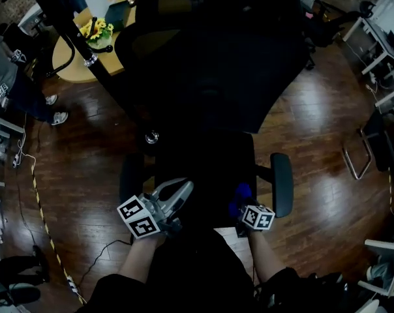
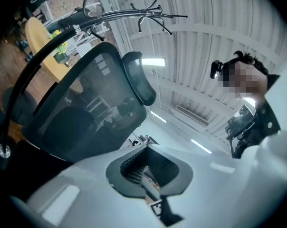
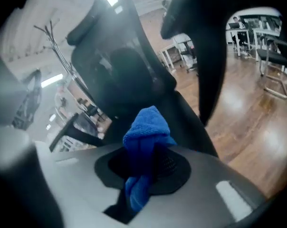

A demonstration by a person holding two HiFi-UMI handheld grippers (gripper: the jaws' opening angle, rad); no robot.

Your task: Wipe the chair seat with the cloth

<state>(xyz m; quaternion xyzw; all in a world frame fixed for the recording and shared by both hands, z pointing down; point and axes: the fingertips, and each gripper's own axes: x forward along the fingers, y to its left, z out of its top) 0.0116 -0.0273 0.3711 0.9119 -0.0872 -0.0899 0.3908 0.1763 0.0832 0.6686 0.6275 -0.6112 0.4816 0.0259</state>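
A black office chair fills the middle of the head view, with a dark seat [image 1: 207,165] below its mesh back [image 1: 210,64]. My right gripper [image 1: 241,204] hovers over the seat's front right part and is shut on a blue cloth [image 1: 241,193]. In the right gripper view the bunched cloth [image 3: 147,129] sticks up between the jaws, in front of the chair back [image 3: 119,65]. My left gripper [image 1: 182,189] is over the seat's front left, shut and holding nothing. The left gripper view is tilted up at the chair back [image 2: 81,113] and headrest [image 2: 139,79].
Armrests stand at the seat's left [image 1: 128,178] and right [image 1: 282,184]. A round wooden table [image 1: 76,67] with yellow flowers [image 1: 98,30] is at the back left, near a person's feet [image 1: 53,116]. A cable [image 1: 106,250] and striped tape [image 1: 44,223] cross the wooden floor. Another chair's frame [image 1: 360,155] stands at the right.
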